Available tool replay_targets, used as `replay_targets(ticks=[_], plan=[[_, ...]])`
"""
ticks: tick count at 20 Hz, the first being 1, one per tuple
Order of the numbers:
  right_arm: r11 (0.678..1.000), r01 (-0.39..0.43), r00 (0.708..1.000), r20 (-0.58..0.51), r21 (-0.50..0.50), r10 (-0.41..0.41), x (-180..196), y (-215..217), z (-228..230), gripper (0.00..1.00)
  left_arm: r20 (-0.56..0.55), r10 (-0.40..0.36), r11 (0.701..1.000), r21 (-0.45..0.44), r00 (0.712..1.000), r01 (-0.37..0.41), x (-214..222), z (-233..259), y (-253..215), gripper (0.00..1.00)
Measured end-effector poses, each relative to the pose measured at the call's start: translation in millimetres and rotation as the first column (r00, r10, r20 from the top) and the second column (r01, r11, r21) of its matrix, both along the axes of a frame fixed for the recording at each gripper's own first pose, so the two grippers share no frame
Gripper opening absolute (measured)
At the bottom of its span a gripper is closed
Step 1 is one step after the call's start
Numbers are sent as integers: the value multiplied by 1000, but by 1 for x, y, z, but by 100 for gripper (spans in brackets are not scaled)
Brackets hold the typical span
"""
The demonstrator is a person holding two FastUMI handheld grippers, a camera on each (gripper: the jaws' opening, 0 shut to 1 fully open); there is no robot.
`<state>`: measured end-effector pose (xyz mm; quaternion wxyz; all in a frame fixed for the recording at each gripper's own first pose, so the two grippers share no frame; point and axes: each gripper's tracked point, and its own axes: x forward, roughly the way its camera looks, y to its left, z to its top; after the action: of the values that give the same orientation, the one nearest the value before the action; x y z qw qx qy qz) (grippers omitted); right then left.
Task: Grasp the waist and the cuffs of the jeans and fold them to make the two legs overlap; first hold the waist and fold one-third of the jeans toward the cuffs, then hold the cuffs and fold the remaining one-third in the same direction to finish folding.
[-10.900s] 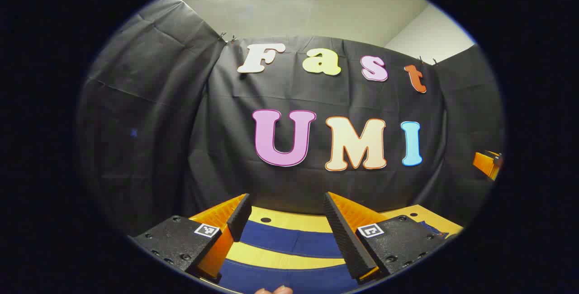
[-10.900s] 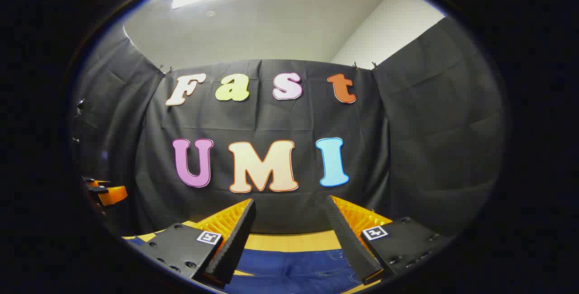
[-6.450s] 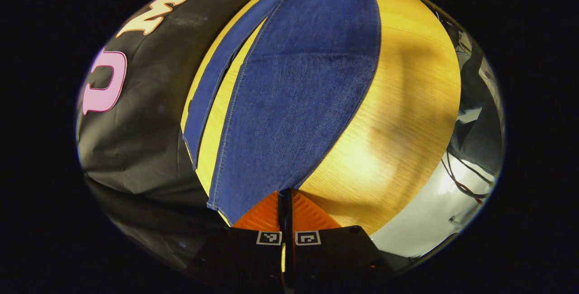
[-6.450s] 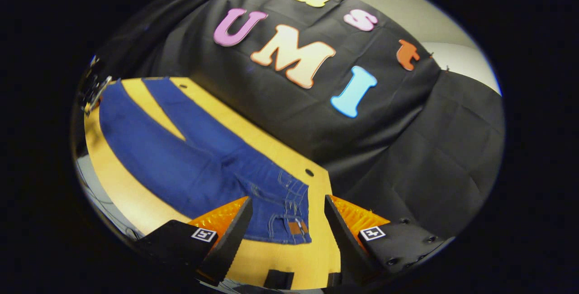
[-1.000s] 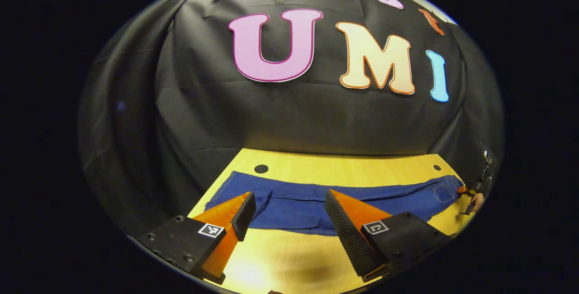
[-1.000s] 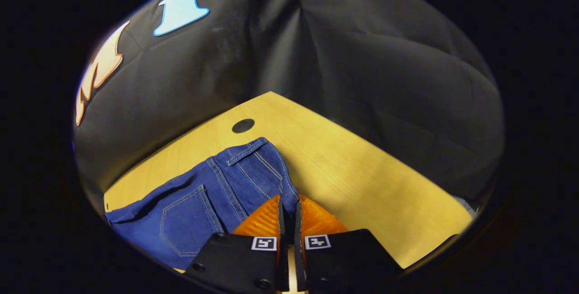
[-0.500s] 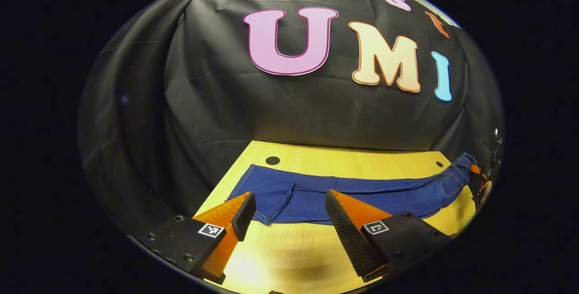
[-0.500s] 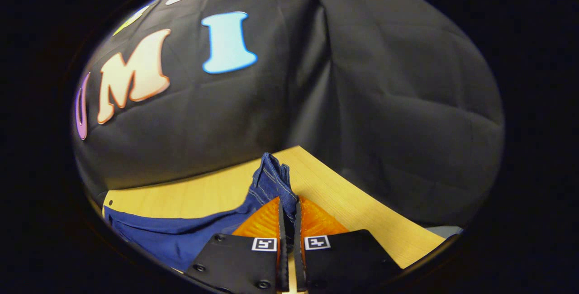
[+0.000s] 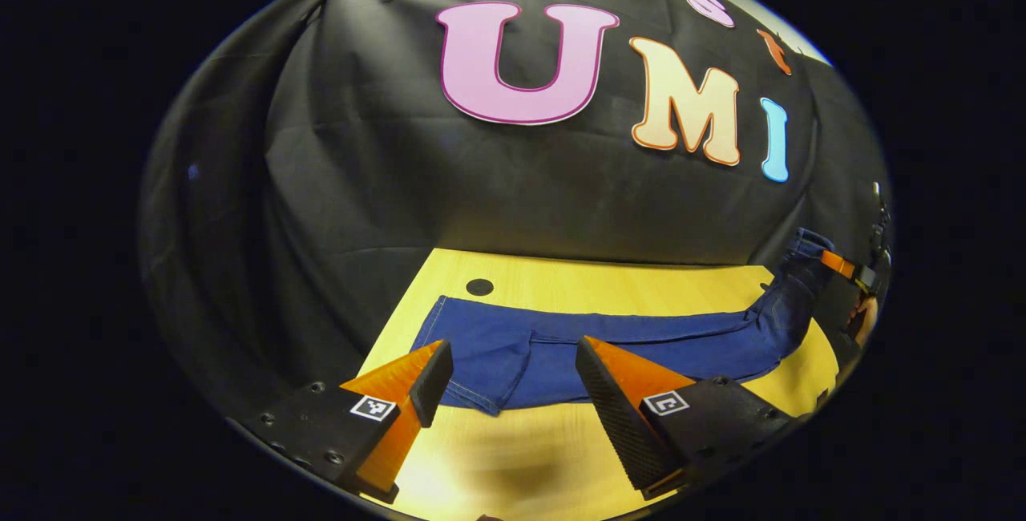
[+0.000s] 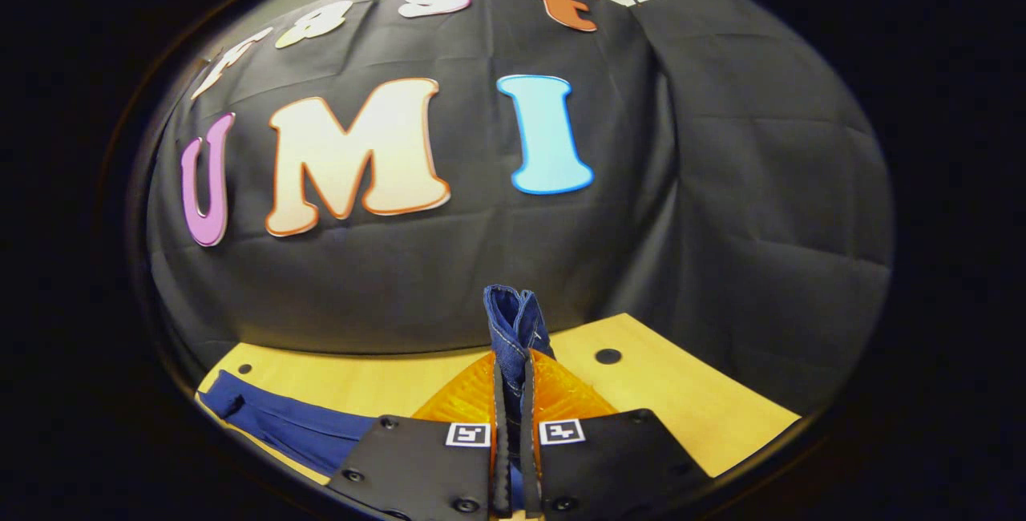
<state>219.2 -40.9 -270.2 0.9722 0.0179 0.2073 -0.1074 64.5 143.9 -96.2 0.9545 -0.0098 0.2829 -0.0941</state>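
in the left gripper view, nearest of all, the left gripper [image 9: 513,373] hangs over the table [image 9: 641,284] with its two fingers spread wide and nothing between them. just past the fingertips, the jeans [image 9: 593,341] lie stretched across the yellow wooden top as one long blue strip, one leg lying over the other, the cuffs [image 9: 461,361] at the left end close to the left finger. a small dark hole [image 9: 479,287] sits in the wood just beyond that end. following the strip to the right, the cloth leaves the table and rises to the waist [image 9: 805,252], which is pinched in the right gripper [image 9: 838,264] at the far right edge; a bit of a hand [image 9: 864,319] shows below it.

in the right gripper view, the right gripper [image 10: 514,393] has its fingers closed tight on the waist [image 10: 513,321], and a fold of denim with pale stitching stands upright out of the closed tips. lower left, the rest of the jeans [image 10: 280,421] run away along the table [image 10: 681,393], with another dark hole [image 10: 607,356] in the wood to the right. behind everything hangs the black cloth [image 10: 721,184] of the wall.
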Motion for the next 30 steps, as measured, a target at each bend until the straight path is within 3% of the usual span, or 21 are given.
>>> replay_targets(ticks=[6, 14, 19, 23, 25, 28, 29, 30], plan=[[995, -86, 996, 3, 60, 86, 5, 108, -23, 8, -38, -26, 1000, -7, 999, 26, 12, -20, 38, 94], [974, -176, 978, -86, 142, 189, -9, 221, -108, 8, -98, -62, 998, -3, 993, 62, 26, -54, 72, 95], [965, -232, 939, -230, 121, 255, -41, 262, -181, 8, -170, -69, 998, -22, 983, 66, 33, -93, 85, 95], [959, -263, 917, -283, 103, 281, -62, 271, -205, 7, -221, -74, 997, -6, 973, 75, 46, -131, 98, 95], [946, -273, 904, -290, 178, 315, -67, 284, -208, 22, -257, -87, 996, 5, 963, 91, 49, -151, 101, 95], [948, -278, 920, -241, 156, 310, -66, 280, -182, 100, -302, -115, 992, 10, 946, 123, 53, -174, 101, 95], [949, -277, 923, -232, 147, 306, -68, 279, -176, 95, -314, -123, 991, 16, 942, 135, 55, -182, 100, 95], [952, -272, 927, -227, 142, 299, -69, 274, -169, 97, -326, -133, 989, 20, 936, 148, 55, -187, 100, 95]])
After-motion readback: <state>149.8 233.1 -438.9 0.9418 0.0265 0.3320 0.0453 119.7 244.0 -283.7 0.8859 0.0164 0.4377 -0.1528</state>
